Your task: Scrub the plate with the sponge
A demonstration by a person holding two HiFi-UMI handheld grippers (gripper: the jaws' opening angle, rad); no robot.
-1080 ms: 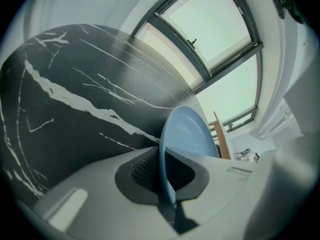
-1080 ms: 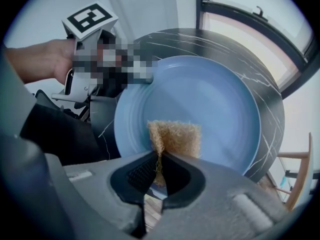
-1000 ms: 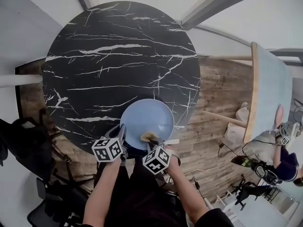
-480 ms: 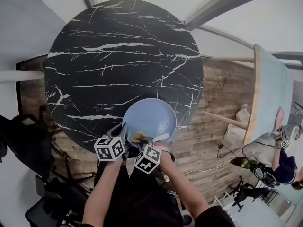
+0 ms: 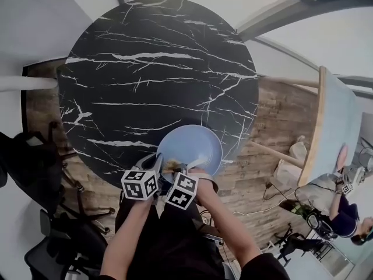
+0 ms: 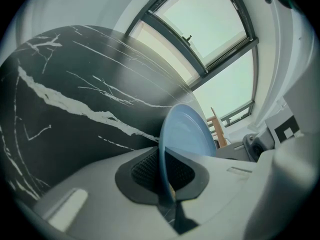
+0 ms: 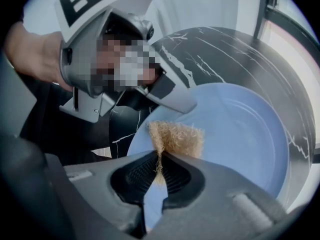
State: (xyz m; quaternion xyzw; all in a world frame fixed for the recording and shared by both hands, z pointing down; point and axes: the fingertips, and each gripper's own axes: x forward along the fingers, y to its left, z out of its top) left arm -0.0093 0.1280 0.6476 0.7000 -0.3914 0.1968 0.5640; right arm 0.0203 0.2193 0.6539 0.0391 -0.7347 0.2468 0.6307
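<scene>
A light blue plate (image 5: 191, 147) lies at the near edge of the round black marble table (image 5: 157, 74). My left gripper (image 5: 156, 167) is shut on the plate's near-left rim; in the left gripper view the plate (image 6: 185, 134) stands edge-on between the pads. My right gripper (image 5: 175, 169) is shut on a tan fibrous sponge (image 7: 176, 138), which rests on the plate (image 7: 240, 134) near its near-left rim, close beside the left gripper (image 7: 172, 96). In the head view the sponge (image 5: 171, 167) shows just above the right gripper's marker cube.
The marble table fills the middle of the head view, with wooden floor (image 5: 274, 133) to the right. A pale tabletop on wooden legs (image 5: 332, 133) stands at the right. A person (image 5: 349, 214) and cables lie at the far right. Dark chairs (image 5: 35, 168) stand at the left.
My right gripper has moved left across the plate with the sponge, ending next to the left gripper, and has rolled. The left gripper has kept its hold on the rim.
</scene>
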